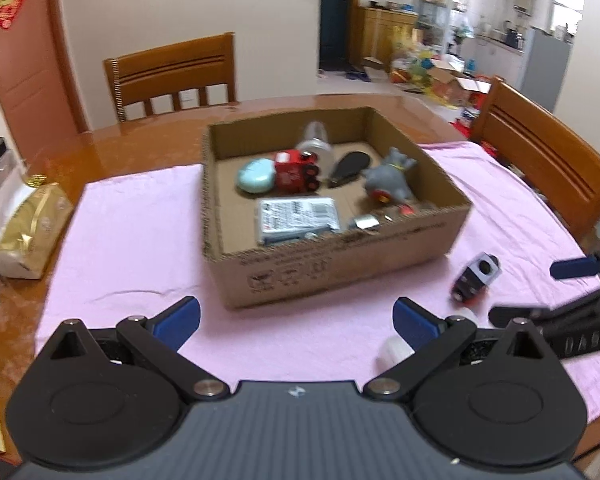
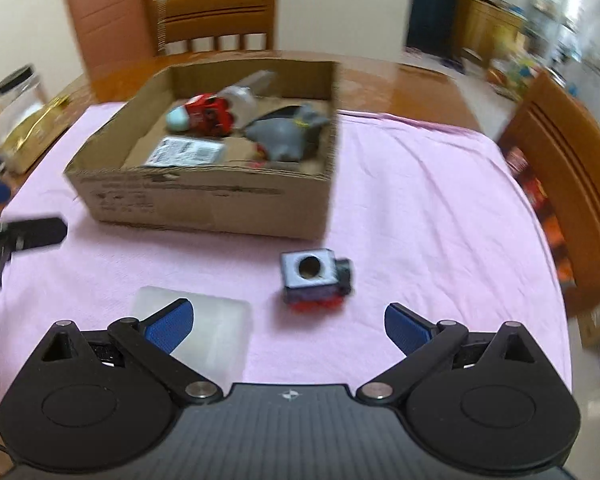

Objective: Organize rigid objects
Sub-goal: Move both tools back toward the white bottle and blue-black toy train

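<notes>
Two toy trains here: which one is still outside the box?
The blue-grey train, on the pink cloth before the right gripper. The red train lies inside the box.

Soft daylight, probably motion-blurred, fisheye-bent edges

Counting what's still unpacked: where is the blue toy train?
In the right wrist view, the blue toy train lies on the pink cloth, outside the cardboard box, beside the translucent case.

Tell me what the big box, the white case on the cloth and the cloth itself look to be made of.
Box: corrugated cardboard, matte brown; fluted edge shows along the rim, with print on its side.
White case: probably frosted plastic, translucent with rounded corners; blur leaves it uncertain.
Cloth: soft pink fabric, matte, creased and wrinkled.
</notes>
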A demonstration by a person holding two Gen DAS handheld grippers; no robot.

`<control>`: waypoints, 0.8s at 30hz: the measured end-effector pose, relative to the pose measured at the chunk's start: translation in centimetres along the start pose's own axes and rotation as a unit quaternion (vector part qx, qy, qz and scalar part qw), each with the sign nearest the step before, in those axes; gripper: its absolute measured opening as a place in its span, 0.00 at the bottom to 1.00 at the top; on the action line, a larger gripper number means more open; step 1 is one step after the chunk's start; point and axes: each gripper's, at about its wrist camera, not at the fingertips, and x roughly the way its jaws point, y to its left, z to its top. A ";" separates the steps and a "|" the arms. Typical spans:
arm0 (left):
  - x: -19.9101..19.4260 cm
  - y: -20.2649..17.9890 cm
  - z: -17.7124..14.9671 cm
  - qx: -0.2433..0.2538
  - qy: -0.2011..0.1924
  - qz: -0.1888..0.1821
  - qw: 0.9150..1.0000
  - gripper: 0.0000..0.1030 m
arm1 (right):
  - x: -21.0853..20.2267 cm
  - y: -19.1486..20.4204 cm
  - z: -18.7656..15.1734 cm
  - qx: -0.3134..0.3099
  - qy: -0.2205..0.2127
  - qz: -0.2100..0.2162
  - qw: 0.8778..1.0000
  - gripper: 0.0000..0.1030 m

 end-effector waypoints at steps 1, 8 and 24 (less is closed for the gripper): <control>0.0 -0.3 -0.3 0.002 -0.003 -0.004 1.000 0.99 | -0.2 -0.3 -0.1 0.008 -0.001 -0.004 1.000 1.00; 0.3 -2.4 -1.3 -0.011 0.008 0.011 1.000 0.99 | 1.6 -3.9 1.1 0.005 -0.003 -0.016 1.000 1.00; 1.4 -7.9 -2.5 -0.064 0.036 0.092 0.993 0.99 | 8.5 -6.4 1.5 -0.105 0.043 0.076 0.991 1.00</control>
